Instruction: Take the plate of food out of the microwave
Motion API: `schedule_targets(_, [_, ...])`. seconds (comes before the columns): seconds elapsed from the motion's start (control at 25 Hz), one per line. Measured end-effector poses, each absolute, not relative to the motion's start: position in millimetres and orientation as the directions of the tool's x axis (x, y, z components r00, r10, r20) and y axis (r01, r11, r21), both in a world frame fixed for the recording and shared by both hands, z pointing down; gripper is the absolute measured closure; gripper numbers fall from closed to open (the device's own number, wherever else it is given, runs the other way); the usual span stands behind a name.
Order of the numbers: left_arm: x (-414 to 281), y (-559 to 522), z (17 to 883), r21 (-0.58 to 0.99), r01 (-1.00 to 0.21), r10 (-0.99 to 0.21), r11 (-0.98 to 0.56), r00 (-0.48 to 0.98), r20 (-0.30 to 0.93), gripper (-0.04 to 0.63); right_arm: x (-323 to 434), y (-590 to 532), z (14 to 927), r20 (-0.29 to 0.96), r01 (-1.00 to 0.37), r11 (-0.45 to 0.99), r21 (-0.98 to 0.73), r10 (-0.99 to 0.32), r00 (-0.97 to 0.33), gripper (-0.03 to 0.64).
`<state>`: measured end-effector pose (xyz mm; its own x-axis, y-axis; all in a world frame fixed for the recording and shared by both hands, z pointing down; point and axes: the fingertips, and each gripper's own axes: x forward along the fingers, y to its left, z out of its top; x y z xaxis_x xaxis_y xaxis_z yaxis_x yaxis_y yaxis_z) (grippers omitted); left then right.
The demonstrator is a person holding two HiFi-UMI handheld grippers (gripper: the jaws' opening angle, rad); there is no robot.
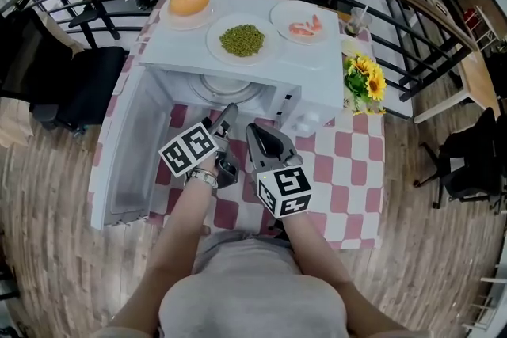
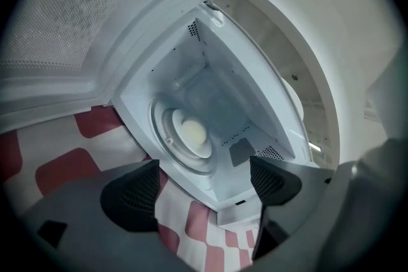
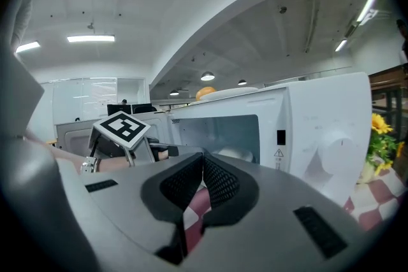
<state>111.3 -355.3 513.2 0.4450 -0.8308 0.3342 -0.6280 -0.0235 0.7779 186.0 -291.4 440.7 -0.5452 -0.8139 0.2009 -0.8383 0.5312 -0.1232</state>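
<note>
The white microwave (image 1: pixel 317 83) stands with its door (image 1: pixel 139 154) swung open to the left. Inside, a white plate (image 1: pixel 230 89) sits on the turntable; the left gripper view, rolled sideways, shows pale food on this plate (image 2: pixel 191 132). My left gripper (image 1: pixel 230 113) hovers just in front of the cavity mouth, its jaws open wide with nothing between them (image 2: pixel 204 185). My right gripper (image 1: pixel 255 131) waits beside it on the right, a little further back, its pads (image 3: pixel 217 178) pressed together on nothing. The plate (image 3: pixel 236 153) also shows through the opening in the right gripper view.
On top of the microwave stand a plate with a bun (image 1: pixel 188 4), a plate of green peas (image 1: pixel 242 39) and a plate of shrimp (image 1: pixel 305 21). Sunflowers (image 1: pixel 364 79) and a glass (image 1: pixel 354 24) stand to the right on the red-checked cloth (image 1: pixel 348 170). A railing (image 1: pixel 412 28) runs behind.
</note>
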Motion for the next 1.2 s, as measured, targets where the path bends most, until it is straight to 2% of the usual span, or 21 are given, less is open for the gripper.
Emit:
schedule_targets(0.4, [105, -384, 555, 0.815, -0.543, -0.795, 0.201, 0.396, 0.459, 0.167, 188, -299, 458, 0.236, -0.839, 0.527, -0.137, -0.805, -0.544, 0.592])
schedule_targets(0.84, [104, -415, 588, 0.816, -0.357, -0.737, 0.456, 0.363, 0.57, 0.169, 190, -301, 473, 0.279, -0.838, 0.527, -0.139, -0.791, -0.544, 0.592])
schedule_targets(1.0, [105, -423, 596, 0.77, -0.372, -0.693, 0.519, 0.345, 0.633, 0.169, 190, -303, 479, 0.29, -0.839, 0.523, -0.149, -0.788, -0.543, 0.592])
schedule_targets(1.2, [105, -425, 607, 0.756, -0.328, -0.68, 0.566, 0.333, 0.654, 0.169, 195, -305, 485, 0.303, -0.848, 0.505, -0.162, -0.792, -0.53, 0.592])
